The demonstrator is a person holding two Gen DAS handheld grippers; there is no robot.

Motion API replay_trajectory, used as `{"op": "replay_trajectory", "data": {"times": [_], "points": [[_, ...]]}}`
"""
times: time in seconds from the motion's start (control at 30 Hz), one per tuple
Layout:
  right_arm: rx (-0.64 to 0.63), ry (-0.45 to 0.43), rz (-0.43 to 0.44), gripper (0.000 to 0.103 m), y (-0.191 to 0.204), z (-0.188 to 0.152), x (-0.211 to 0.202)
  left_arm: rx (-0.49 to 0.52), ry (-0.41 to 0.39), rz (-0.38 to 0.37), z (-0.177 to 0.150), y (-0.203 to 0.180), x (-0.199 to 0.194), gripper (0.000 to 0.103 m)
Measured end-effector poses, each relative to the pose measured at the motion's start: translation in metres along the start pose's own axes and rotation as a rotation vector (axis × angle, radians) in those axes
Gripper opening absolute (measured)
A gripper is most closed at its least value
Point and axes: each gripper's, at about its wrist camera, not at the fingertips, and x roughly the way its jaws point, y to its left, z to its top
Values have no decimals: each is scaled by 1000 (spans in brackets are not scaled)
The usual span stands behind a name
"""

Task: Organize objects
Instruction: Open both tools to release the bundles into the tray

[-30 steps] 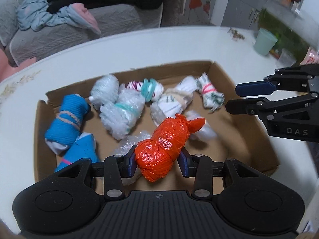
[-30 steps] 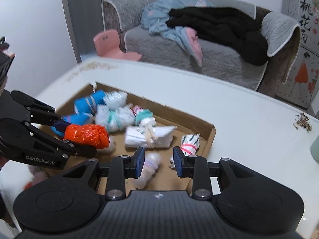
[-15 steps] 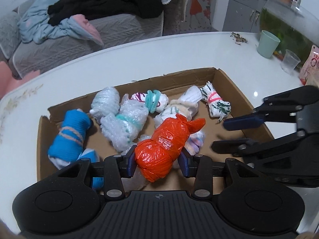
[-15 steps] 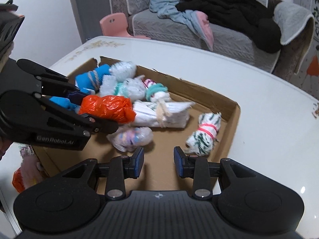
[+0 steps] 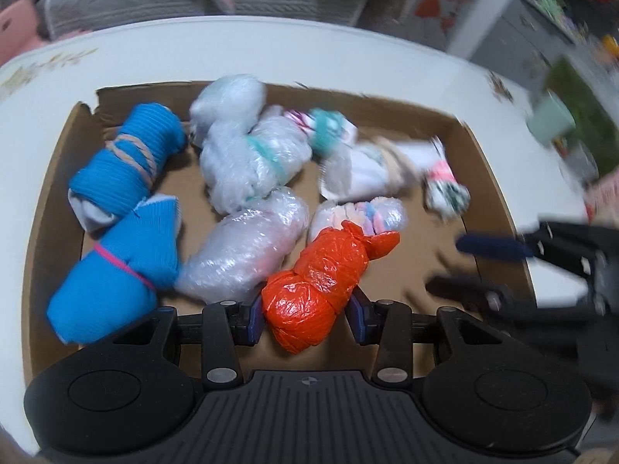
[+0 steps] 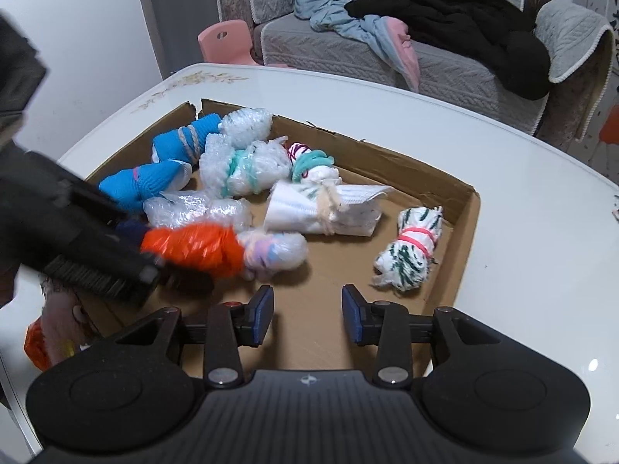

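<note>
My left gripper (image 5: 305, 319) is shut on an orange plastic bundle (image 5: 321, 290) and holds it low over the near middle of a shallow cardboard box (image 5: 42, 208). The bundle (image 6: 193, 247) also shows blurred in the right wrist view, beside a pastel bubble-wrap bundle (image 6: 276, 249). My right gripper (image 6: 307, 313) is open and empty over the box's near floor (image 6: 317, 282). The box holds two blue sock rolls (image 5: 131, 162), several bubble-wrap bundles (image 5: 243, 255) and a green-striped bundle (image 6: 410, 249).
The box lies on a white table (image 6: 541, 212). A grey sofa (image 6: 406, 58) with clothes and a pink chair (image 6: 228, 42) stand beyond it. A green cup (image 5: 549, 120) is at the table's far right. Another orange item (image 6: 36, 342) lies off the box's left side.
My left gripper has carried the orange bundle lower and nearer the box's bundles, with motion blur. My right gripper has stayed open and shifted slightly over the box floor.
</note>
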Motion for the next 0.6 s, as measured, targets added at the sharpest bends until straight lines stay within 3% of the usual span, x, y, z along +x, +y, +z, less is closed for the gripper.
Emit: {"op": "replay_trajectory", "data": {"times": [0.07, 0.33, 0.6], "points": [[-9, -2, 3, 36, 1, 1, -1, -44, -5, -12, 4, 2, 2, 49], [-22, 3, 18, 38, 9, 4, 7, 2, -14, 7, 0, -7, 4, 53], [-34, 15, 8, 43, 10, 4, 5, 58, -21, 17, -5, -16, 0, 69]]}}
